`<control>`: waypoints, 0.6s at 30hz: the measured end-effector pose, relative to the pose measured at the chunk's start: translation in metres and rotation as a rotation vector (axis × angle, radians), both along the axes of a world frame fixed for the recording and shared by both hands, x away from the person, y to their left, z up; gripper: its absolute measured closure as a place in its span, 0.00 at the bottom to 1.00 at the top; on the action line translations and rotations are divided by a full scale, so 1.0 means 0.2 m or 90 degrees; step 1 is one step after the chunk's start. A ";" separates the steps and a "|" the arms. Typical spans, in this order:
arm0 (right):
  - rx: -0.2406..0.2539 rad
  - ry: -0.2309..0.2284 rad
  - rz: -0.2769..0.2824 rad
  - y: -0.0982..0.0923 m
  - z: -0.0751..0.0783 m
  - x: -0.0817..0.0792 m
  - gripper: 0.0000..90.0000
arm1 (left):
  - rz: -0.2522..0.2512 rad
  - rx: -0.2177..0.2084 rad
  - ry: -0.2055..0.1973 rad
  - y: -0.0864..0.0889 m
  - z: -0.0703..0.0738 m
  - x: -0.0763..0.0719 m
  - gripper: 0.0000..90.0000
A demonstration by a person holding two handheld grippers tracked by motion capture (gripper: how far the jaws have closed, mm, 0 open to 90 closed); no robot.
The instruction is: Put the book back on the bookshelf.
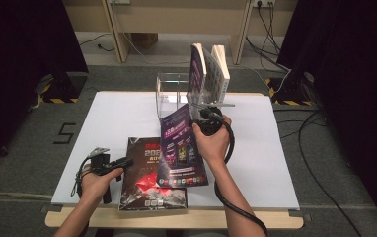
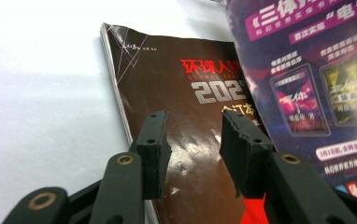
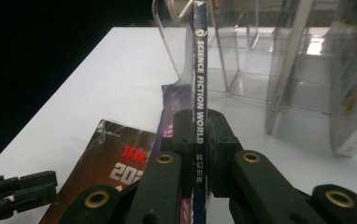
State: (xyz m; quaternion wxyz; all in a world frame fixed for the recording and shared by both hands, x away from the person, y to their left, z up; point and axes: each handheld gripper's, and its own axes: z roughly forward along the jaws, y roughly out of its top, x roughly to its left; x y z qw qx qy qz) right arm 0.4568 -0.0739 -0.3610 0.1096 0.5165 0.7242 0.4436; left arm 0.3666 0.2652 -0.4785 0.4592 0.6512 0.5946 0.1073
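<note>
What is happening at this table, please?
A person is sorting magazines into a clear rack. The right gripper is shut on the spine of a purple magazine, held raised and tilted near the rack, where two books stand already. The left gripper is open, hovering over a dark magazine that lies flat on the white table.

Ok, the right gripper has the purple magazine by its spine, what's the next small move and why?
Probably carry it up and over toward the clear rack. The right gripper is shut on the purple magazine, whose lower edge hangs over the dark magazine, and the rack already holds two upright books with free slots beside them.
</note>
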 end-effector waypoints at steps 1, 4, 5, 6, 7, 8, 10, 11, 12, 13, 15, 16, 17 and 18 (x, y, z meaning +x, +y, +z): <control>-0.001 -0.002 -0.005 0.00 0.01 0.00 0.94 | 0.000 -0.002 0.001 0.00 0.00 0.00 0.67; -0.010 -0.014 -0.008 -0.01 0.03 -0.01 0.94 | -0.001 -0.006 0.004 0.00 0.00 0.00 0.68; -0.010 -0.020 -0.010 -0.02 0.05 0.00 0.94 | -0.002 -0.006 0.004 0.00 -0.01 0.00 0.68; -0.010 -0.020 -0.010 -0.02 0.05 0.00 0.94 | -0.004 -0.004 0.006 0.00 0.00 0.00 0.68; -0.009 -0.021 -0.012 -0.03 0.06 -0.01 0.94 | -0.004 -0.004 0.006 0.00 0.00 0.00 0.68; -0.010 -0.024 -0.014 -0.03 0.06 -0.01 0.94 | -0.004 -0.005 0.006 0.00 0.00 0.00 0.68; -0.010 -0.029 -0.015 -0.04 0.07 0.00 0.94 | -0.003 -0.006 0.004 0.00 0.00 0.00 0.68; -0.010 -0.031 -0.018 -0.04 0.08 -0.01 0.94 | -0.003 -0.006 0.004 0.00 0.00 0.00 0.68; -0.013 -0.036 -0.019 -0.04 0.09 -0.01 0.94 | -0.002 -0.006 0.003 0.00 0.00 0.00 0.68; -0.013 -0.037 -0.022 -0.04 0.09 -0.01 0.94 | -0.003 -0.006 0.002 0.00 0.00 0.00 0.68; -0.014 -0.044 -0.025 -0.04 0.10 -0.01 0.94 | -0.002 -0.006 0.003 0.00 0.00 0.00 0.68; -0.016 -0.047 -0.027 -0.04 0.11 -0.01 0.94 | -0.001 -0.006 0.003 0.00 0.00 0.00 0.68; -0.019 -0.053 -0.030 -0.04 0.11 -0.02 0.94 | -0.001 -0.006 0.003 0.00 0.00 0.00 0.68; -0.019 -0.053 -0.030 -0.04 0.11 -0.02 0.94 | -0.002 -0.005 0.003 0.00 0.00 0.00 0.68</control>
